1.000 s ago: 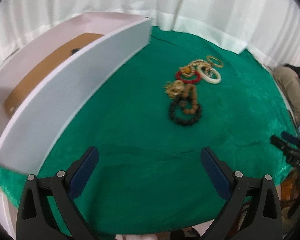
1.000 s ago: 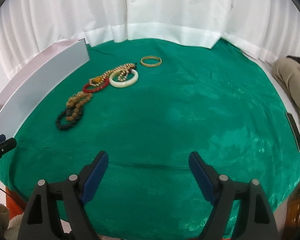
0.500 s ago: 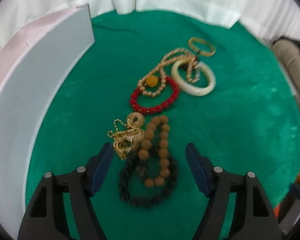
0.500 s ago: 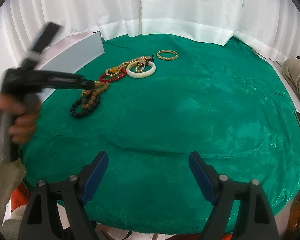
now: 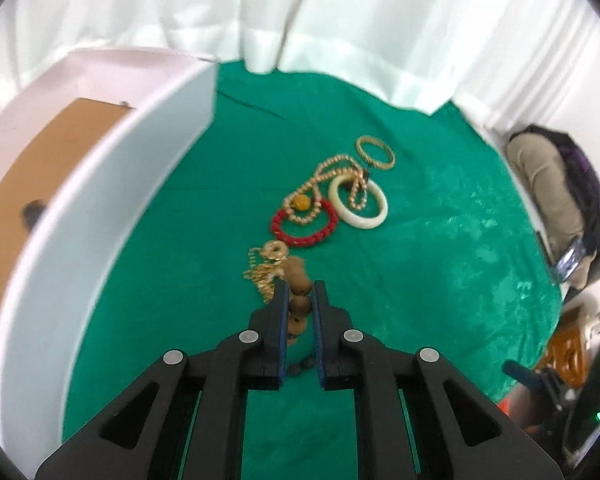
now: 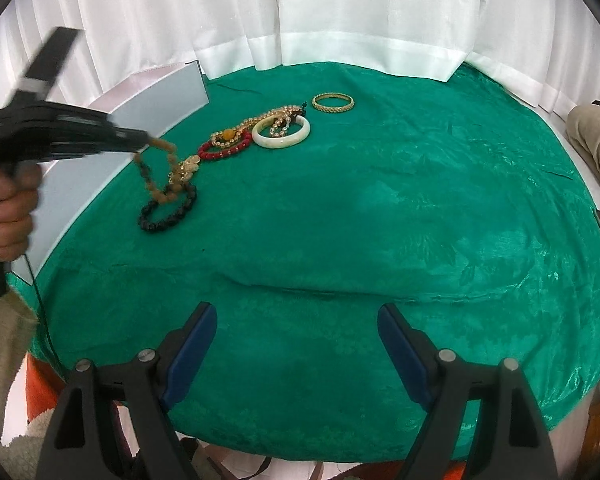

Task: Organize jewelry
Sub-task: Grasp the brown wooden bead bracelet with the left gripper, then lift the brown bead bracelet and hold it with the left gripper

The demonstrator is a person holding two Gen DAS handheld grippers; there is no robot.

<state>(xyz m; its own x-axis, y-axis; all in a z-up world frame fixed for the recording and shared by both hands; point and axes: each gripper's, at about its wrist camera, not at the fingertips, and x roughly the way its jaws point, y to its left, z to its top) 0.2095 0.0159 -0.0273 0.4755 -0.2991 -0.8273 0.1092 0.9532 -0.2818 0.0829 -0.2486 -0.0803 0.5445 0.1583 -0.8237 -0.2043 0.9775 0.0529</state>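
Left claw (image 5: 300, 294) now clamping wooden bead bracelet (image 5: 298, 282) (lifted), right claw (image 6: 297, 330) wide over bare green cloth (image 6: 420, 208)

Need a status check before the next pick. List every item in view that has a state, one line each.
Left gripper: shut on the brown wooden bead bracelet.
Brown wooden bead bracelet: pinched, partly lifted off the cloth.
Black bead bracelet: lying flat.
Red bead bracelet: lying flat, pearl necklace draped over it.
White bangle: flat, necklace across it.
Gold bangle: flat, apart.
White box: open.
Right gripper: open, empty.
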